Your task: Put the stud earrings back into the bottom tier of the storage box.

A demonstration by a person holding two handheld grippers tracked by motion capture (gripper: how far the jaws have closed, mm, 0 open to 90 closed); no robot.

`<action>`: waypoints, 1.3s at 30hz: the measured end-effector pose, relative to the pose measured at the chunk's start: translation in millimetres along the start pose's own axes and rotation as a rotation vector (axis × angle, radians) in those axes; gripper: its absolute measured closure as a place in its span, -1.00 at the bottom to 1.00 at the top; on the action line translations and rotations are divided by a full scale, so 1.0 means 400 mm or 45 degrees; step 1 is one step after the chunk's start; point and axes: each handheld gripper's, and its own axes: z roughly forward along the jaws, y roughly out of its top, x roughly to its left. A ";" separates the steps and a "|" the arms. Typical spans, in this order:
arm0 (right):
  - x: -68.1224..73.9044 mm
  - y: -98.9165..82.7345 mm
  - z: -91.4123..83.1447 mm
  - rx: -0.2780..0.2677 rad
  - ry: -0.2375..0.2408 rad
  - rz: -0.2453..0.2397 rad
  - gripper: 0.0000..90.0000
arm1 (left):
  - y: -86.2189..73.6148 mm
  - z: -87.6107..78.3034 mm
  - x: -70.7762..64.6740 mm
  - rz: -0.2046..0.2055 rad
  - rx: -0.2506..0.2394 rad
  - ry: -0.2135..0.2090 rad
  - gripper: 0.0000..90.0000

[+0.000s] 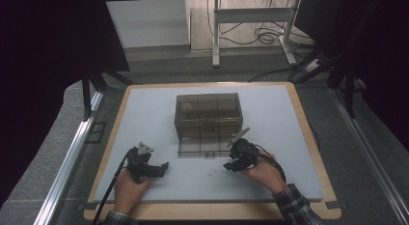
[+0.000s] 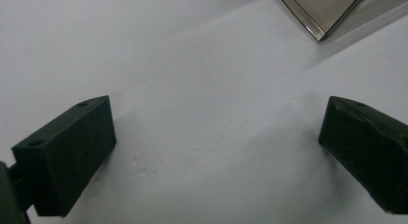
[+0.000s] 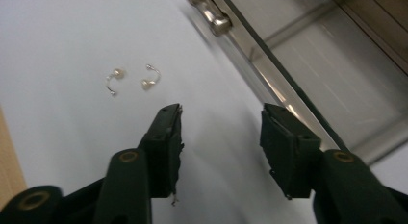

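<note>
A smoky clear box (image 1: pixel 207 114) with inner compartments stands mid-table, and its shallow drawer (image 1: pixel 198 147) is pulled out toward me. Two small pearl hook earrings (image 3: pixel 114 76) (image 3: pixel 150 79) lie side by side on the white mat, seen as tiny specks (image 1: pixel 212 173) in the high view. My right gripper (image 3: pixel 221 113) is open just short of them, beside the drawer's edge and its metal knob (image 3: pixel 211 17), with nothing between its jaws. It lies low at the drawer's right front corner (image 1: pixel 230 165). My left gripper (image 2: pixel 219 108) is wide open over bare mat, left of the drawer (image 1: pixel 161 168).
The white mat (image 1: pixel 144 119) lies on a wood-edged tabletop (image 1: pixel 308 133). A corner of the drawer (image 2: pixel 332 12) shows at the top right of the left gripper view. Beyond the table are a metal desk frame (image 1: pixel 217 36) and floor cables (image 1: pixel 270 34).
</note>
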 end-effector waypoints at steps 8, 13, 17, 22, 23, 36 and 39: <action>0.018 0.027 0.011 0.027 0.059 -0.027 0.53 | 0.000 0.001 -0.001 -0.008 -0.007 0.000 -1.00; 0.035 0.046 0.024 0.053 0.084 -0.067 0.58 | 0.000 0.001 -0.001 -0.008 -0.008 -0.001 -1.00; 0.045 0.057 0.034 0.071 0.094 -0.090 0.58 | 0.000 0.001 0.000 -0.002 -0.009 0.000 -1.00; 0.060 0.073 0.050 0.085 0.097 -0.126 0.57 | 0.000 0.001 0.000 0.001 -0.006 0.001 -1.00; 0.063 0.076 0.053 0.087 0.098 -0.129 0.57 | 0.000 0.001 0.000 -0.001 -0.008 0.001 -1.00; 0.092 0.096 0.074 0.153 0.015 -0.217 0.78 | 0.000 0.001 -0.001 -0.006 -0.007 0.001 -1.00; 0.096 0.101 0.075 0.179 0.013 -0.213 0.87 | 0.000 0.001 -0.001 -0.007 -0.008 0.001 -1.00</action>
